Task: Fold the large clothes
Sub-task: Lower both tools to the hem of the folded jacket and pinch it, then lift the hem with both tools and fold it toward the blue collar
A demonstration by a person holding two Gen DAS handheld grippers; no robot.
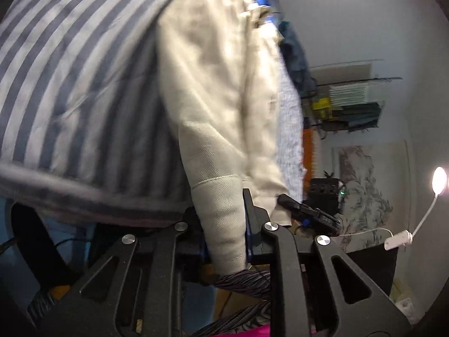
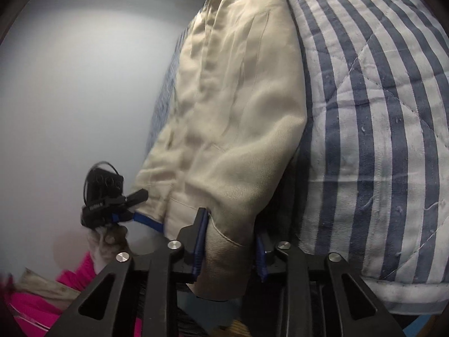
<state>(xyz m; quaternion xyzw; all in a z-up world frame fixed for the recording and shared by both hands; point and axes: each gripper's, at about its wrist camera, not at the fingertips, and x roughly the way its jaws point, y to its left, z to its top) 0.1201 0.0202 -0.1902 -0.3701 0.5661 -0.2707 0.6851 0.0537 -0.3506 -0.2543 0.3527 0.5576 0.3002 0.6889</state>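
Both grippers' fingers clamped on beige garment cuffs beside striped quilt edge.

A blue-and-white striped quilted blanket blocked one side, with a beige cloth jacket lying against it. Beside the jacket, a bare pale grey wall left open room.

I see beige garment, plain twill | quilt: navy and white stripes, diamond stitching | my tongs: black with blue pads, left, right | pink cloth | wall pale grey
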